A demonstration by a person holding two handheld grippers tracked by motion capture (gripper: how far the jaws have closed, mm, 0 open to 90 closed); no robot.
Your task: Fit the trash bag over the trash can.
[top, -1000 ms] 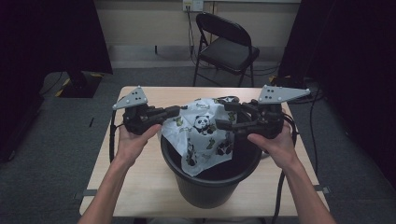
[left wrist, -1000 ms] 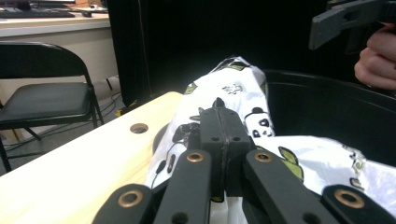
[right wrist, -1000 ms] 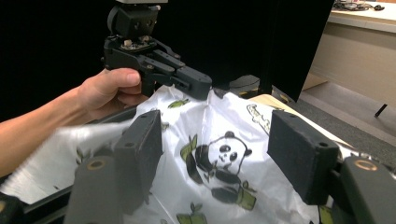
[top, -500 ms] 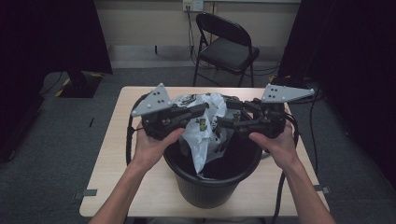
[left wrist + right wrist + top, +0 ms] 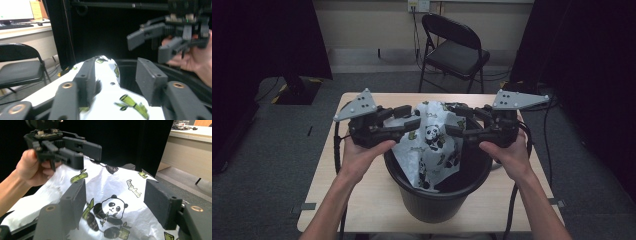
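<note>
Panda-print bag [image 5: 429, 145] hangs half inside the black bin [image 5: 447, 192], which stands at the near middle of the worktop [image 5: 362, 185]. Its lower corner dips into the bin while its upper part is bunched above the far rim. It looks like a liner being fitted, so it sits high and crumpled because its mouth has not yet been spread round the rim.

The left claw [image 5: 414, 116] is held level at the bag's upper left edge. Its jaws have just been opening and now stand apart. In the left gripper view the white film runs between them, brushing one jaw, but the pads do not press on it. That reads as a release, probably to take a fresh hold farther along the edge.

The right claw [image 5: 451, 119] faces it from the other side at about the same height. Its jaws are spread wide, and in the right gripper view the panda print lies beyond them, not pinched. Held opposite each other over the bin, the two claws are well placed to pull the mouth open from both sides. With neither gripping, the bag rests only on the rim and may slip down.
</note>
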